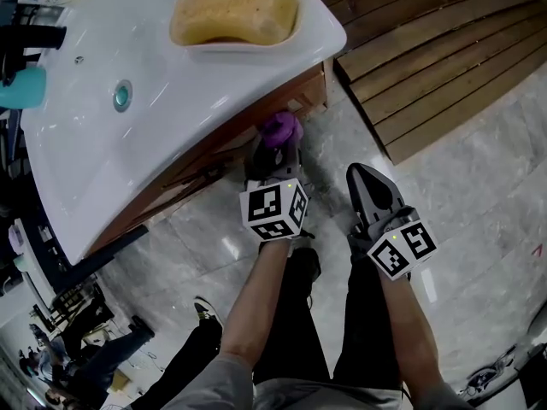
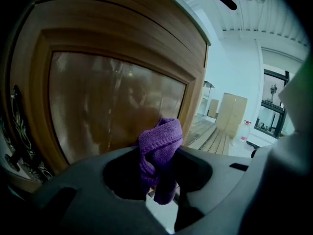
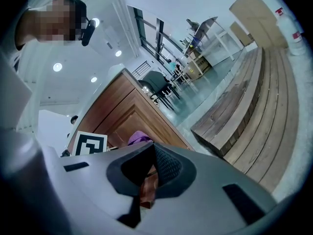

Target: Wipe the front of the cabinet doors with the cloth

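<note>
A purple cloth is bunched between the jaws of my left gripper, which is shut on it. The cloth sits close against the wooden cabinet door, near the right edge of its glossy brown panel; whether it touches I cannot tell. In the head view the cabinet front lies under the white counter, mostly hidden. My right gripper hangs over the floor to the right of the left one, jaws shut and empty. Past its jaws, the right gripper view shows the cloth and the cabinet.
A white sink counter overhangs the cabinet and holds a yellow sponge-like block in a basin. A slatted wooden platform lies on the tiled floor to the right. The person's legs and a shoe are below.
</note>
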Demonstrator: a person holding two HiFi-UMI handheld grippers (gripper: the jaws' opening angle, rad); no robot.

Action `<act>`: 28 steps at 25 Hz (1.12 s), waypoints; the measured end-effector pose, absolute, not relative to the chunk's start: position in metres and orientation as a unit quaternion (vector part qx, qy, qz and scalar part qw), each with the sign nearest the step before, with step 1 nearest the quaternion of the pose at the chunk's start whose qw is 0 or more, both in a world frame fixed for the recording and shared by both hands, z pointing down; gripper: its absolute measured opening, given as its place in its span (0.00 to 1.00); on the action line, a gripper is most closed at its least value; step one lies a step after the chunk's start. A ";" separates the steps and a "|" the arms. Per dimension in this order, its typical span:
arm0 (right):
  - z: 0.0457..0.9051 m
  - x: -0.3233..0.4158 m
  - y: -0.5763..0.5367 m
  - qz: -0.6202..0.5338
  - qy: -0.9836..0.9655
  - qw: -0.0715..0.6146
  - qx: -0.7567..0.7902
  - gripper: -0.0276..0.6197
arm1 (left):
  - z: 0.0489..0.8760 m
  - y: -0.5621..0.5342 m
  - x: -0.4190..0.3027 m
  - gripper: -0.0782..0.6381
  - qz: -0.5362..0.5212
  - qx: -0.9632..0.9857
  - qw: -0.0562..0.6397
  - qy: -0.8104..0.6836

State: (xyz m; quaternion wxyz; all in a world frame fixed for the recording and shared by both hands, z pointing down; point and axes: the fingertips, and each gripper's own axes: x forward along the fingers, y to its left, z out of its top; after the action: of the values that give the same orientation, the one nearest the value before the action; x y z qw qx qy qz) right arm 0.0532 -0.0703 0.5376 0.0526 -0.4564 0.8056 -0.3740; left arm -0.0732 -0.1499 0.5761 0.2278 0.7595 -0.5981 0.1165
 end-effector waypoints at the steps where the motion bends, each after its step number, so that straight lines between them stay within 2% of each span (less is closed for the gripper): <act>1: 0.538 0.057 -0.071 -0.374 0.805 0.053 -0.457 0.06 | 0.576 -0.152 -0.069 0.30 0.116 0.761 0.228 -0.597; 28: 0.540 0.106 -0.075 -0.375 0.797 0.061 -0.470 0.06 | 0.574 -0.170 0.003 0.30 0.105 0.784 0.230 -0.566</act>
State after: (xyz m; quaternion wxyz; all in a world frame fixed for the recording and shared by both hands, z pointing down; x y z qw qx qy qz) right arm 0.1065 -0.0753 0.5401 0.0613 -0.4699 0.7967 -0.3751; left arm 0.0034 -0.1695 0.5738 0.2301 0.7844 -0.5663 0.1055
